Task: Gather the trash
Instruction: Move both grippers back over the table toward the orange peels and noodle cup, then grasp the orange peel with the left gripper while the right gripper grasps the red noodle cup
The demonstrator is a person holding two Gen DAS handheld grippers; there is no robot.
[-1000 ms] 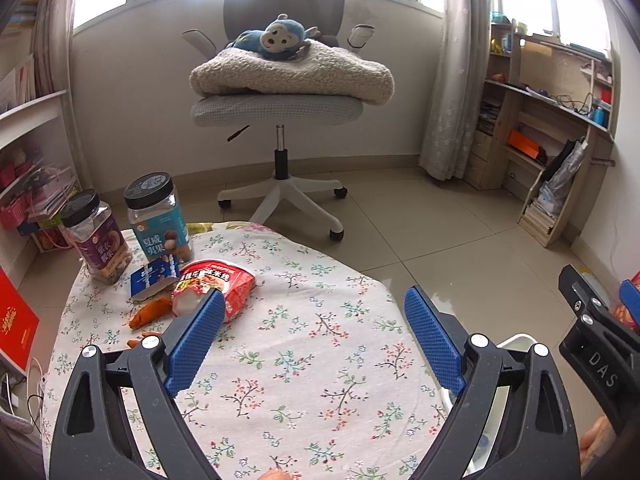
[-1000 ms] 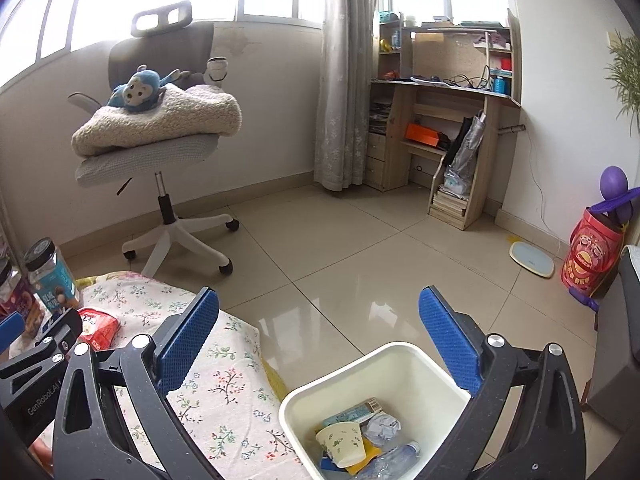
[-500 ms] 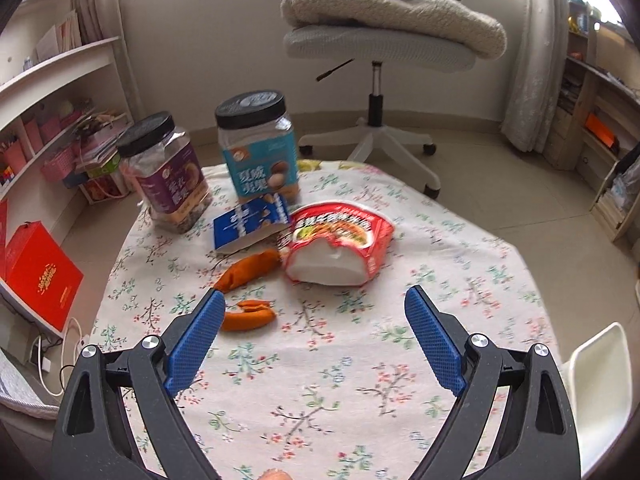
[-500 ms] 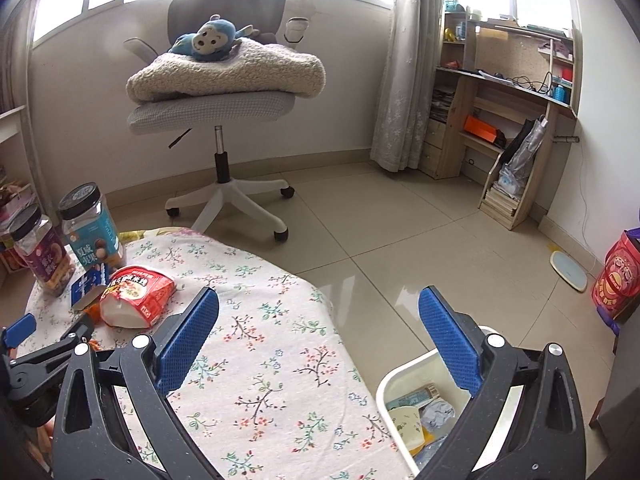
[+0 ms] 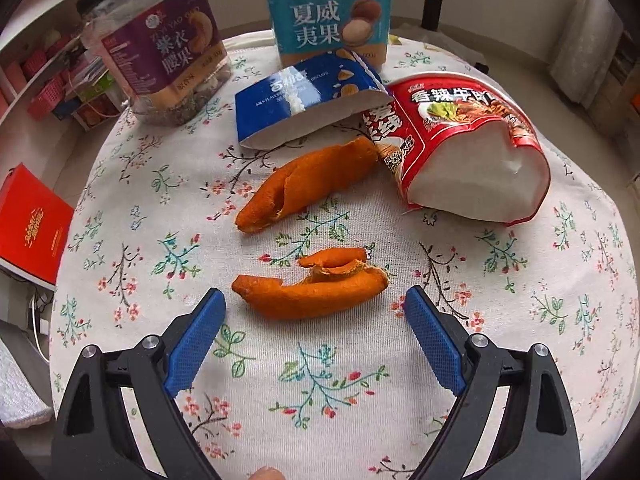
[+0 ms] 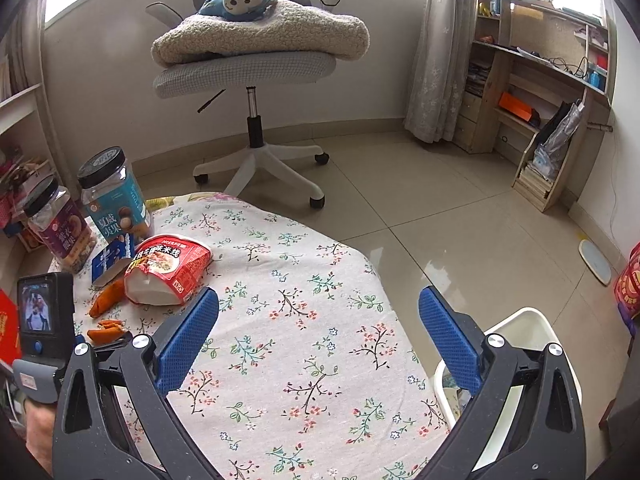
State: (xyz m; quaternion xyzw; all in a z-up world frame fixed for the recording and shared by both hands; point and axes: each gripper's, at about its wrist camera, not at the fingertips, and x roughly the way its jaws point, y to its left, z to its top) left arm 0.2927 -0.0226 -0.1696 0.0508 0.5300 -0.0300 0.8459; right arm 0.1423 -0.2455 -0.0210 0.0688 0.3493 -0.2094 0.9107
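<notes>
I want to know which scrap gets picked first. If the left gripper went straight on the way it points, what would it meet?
Most likely the nearer curled orange peel piece, lying on the floral tablecloth between the open left gripper tips.

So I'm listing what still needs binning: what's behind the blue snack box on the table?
Right behind the blue snack box stands the teal-labelled nut jar, with the purple-labelled jar further left. The box hides the teal jar's base, so anything there is unseen.

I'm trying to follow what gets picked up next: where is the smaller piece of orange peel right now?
In the left wrist view, the smaller orange peel lies on the floral tablecloth just ahead of the open left hand-held gripper, nearer than the larger orange peel.
</notes>
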